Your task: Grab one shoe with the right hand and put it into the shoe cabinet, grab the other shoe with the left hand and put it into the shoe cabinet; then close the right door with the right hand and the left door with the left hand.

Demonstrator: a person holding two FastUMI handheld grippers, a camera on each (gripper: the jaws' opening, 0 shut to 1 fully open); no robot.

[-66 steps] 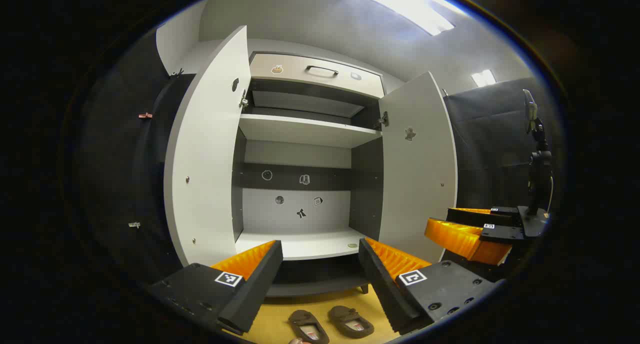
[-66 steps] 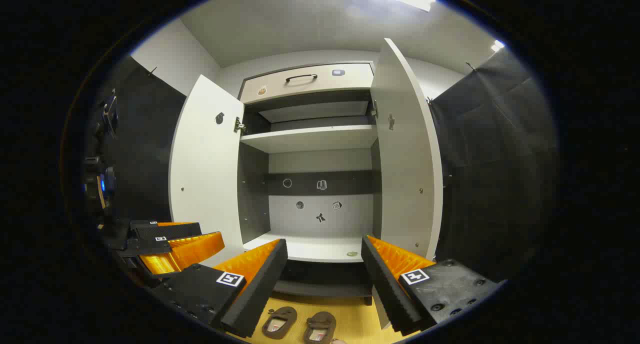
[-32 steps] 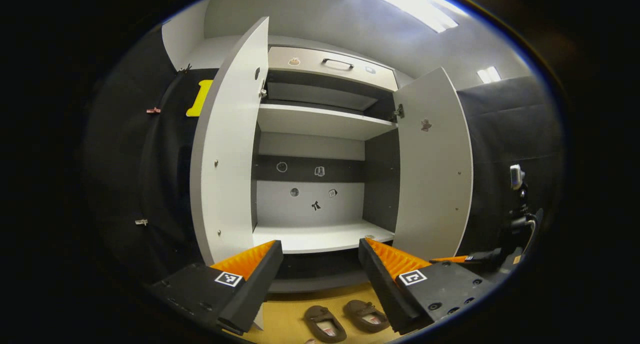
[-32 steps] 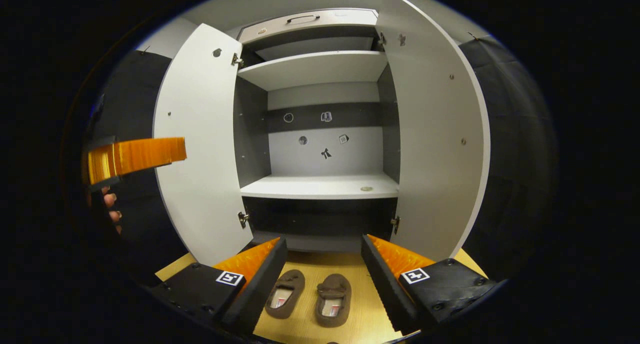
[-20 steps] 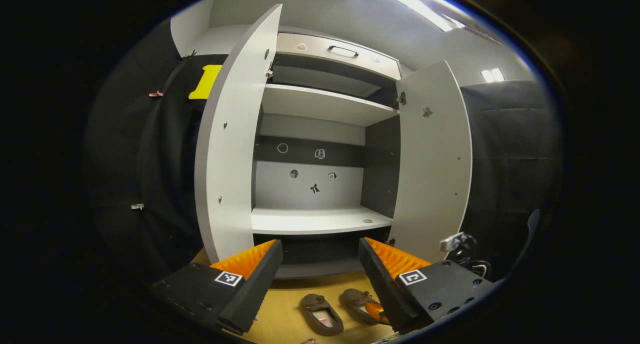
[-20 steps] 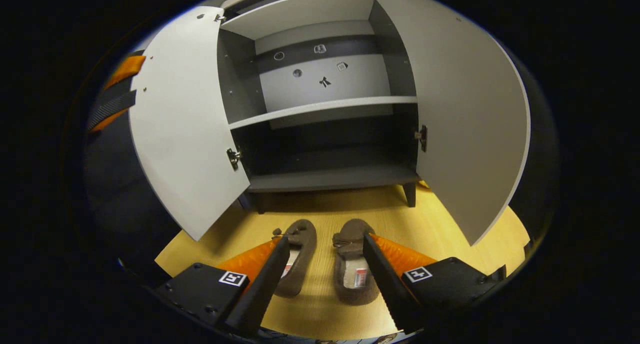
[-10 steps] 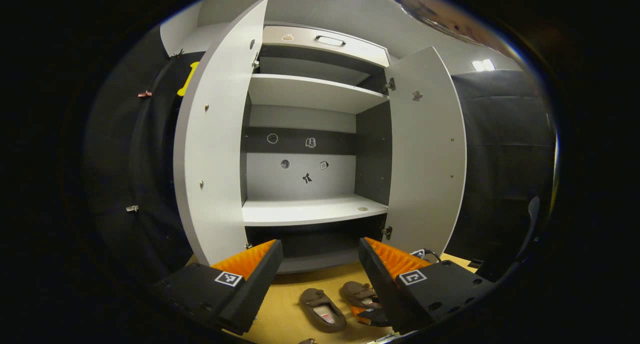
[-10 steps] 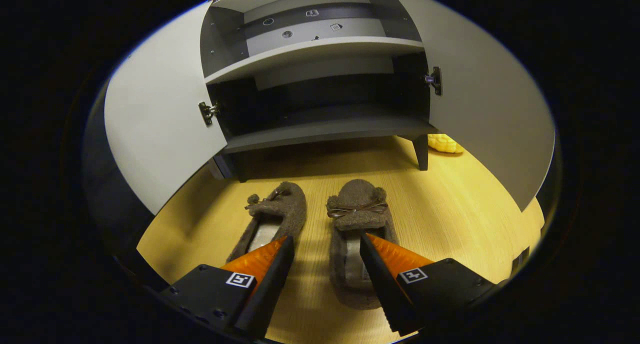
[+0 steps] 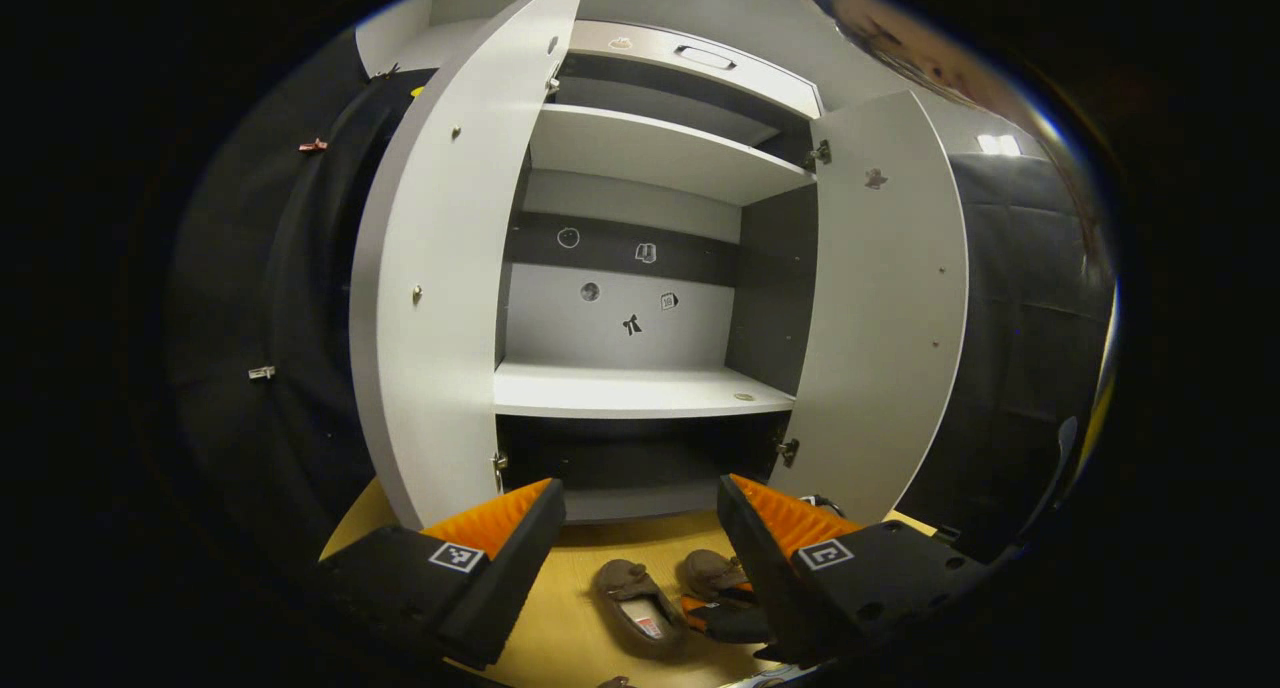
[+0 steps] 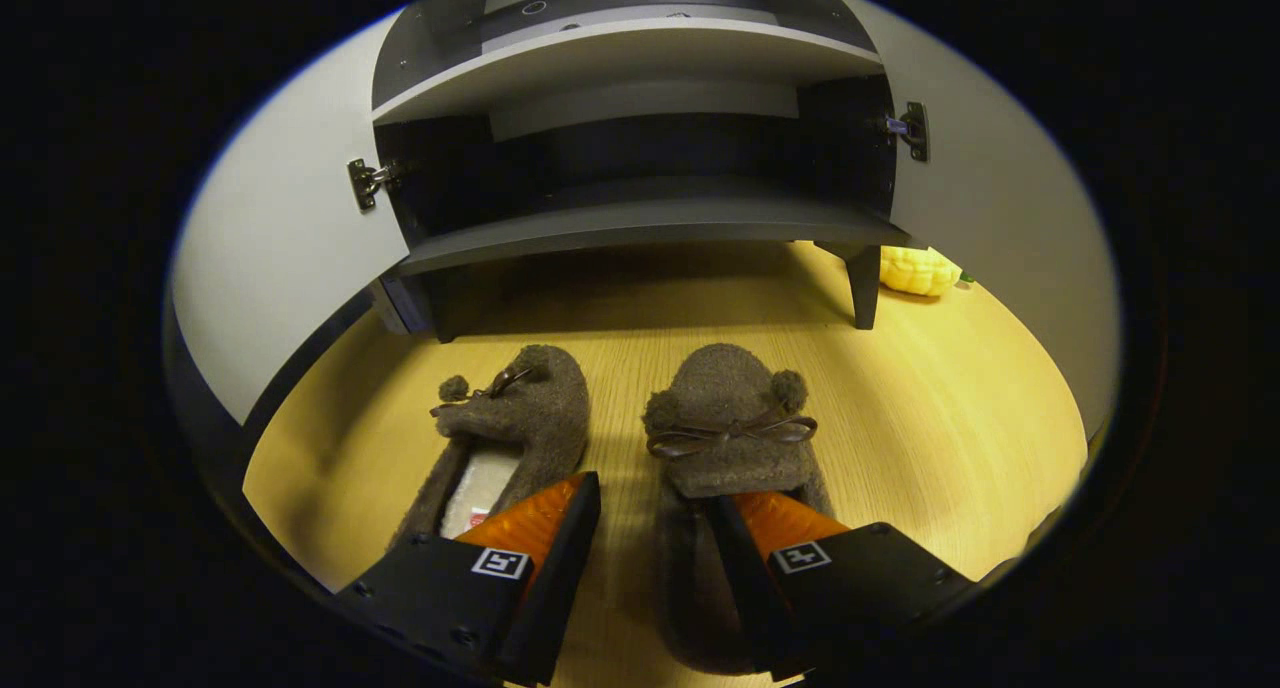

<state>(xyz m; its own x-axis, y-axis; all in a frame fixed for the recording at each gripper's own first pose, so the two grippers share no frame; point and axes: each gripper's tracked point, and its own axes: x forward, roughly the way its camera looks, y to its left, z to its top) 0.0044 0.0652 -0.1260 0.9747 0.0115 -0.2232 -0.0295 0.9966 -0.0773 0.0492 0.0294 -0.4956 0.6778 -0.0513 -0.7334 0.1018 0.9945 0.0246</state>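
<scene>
Two brown fuzzy slippers lie side by side on the wooden floor before the open shoe cabinet point(image 10: 640, 230). In the right gripper view the right slipper point(image 10: 728, 408) has a bow, and the left slipper point(image 10: 520, 408) lies beside it. My right gripper point(image 10: 652, 493) is open, low over the right slipper's heel end. One finger sits in the slipper's opening and the other on the floor side between the two shoes. My left gripper point(image 9: 640, 486) hangs open and empty in front of the cabinet, above the slippers point(image 9: 637, 608). Below it the right gripper point(image 9: 722, 618) shows at the right slipper point(image 9: 712, 573).
Both cabinet doors stand wide open, the left door point(image 9: 430, 298) and the right door point(image 9: 885, 298). A white shelf point(image 9: 630, 393) tops the dark bottom compartment point(image 10: 640, 158). A yellow object point(image 10: 918, 270) lies on the floor by the cabinet's right leg point(image 10: 862, 286).
My right gripper has come down and forward onto the right slipper, and its fingers stand a little closer together. The left gripper has shifted slightly and stays open.
</scene>
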